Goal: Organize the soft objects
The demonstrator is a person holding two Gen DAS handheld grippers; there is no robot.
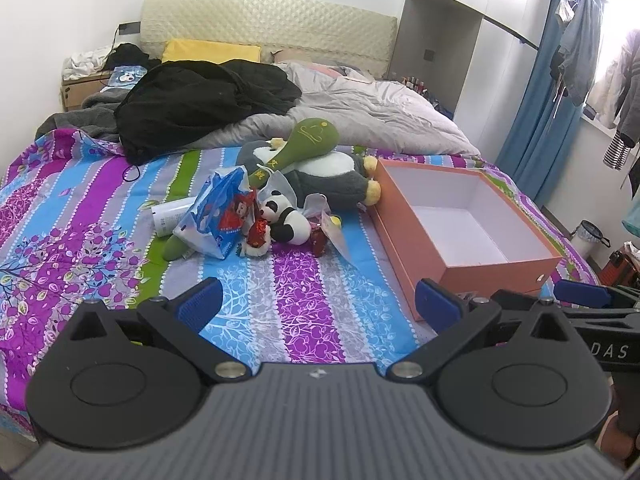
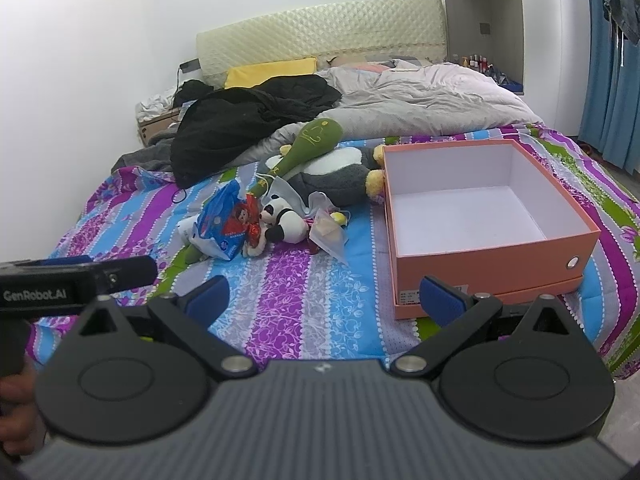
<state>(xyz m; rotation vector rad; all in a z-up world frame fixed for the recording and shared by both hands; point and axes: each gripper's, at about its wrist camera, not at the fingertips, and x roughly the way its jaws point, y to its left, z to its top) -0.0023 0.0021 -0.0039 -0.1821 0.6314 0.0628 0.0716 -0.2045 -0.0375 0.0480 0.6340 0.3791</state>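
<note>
A heap of soft toys lies mid-bed: a small panda (image 1: pixel 286 216) (image 2: pixel 282 220), a big grey-and-white plush (image 1: pixel 332 178) (image 2: pixel 340 176), a green club-shaped plush (image 1: pixel 304 142) (image 2: pixel 310 142), a red doll (image 1: pixel 240 212) (image 2: pixel 242 216) in a blue-and-white plastic bag (image 1: pixel 216 220) (image 2: pixel 220 228). To their right stands an empty orange box (image 1: pixel 472 268) (image 2: pixel 492 266) with a white inside. My left gripper (image 1: pixel 318 304) is open above the near bedsheet, short of the heap. My right gripper (image 2: pixel 324 300) is open too, its right finger close to the box's front corner. Both hold nothing.
The striped floral bedsheet (image 1: pixel 296 312) (image 2: pixel 288 304) covers the near bed. A black garment (image 1: pixel 200 104) and a grey duvet (image 1: pixel 372 112) lie further back by the headboard. A white bottle (image 1: pixel 172 216) lies left of the heap. Blue curtains (image 1: pixel 536 112) hang at right.
</note>
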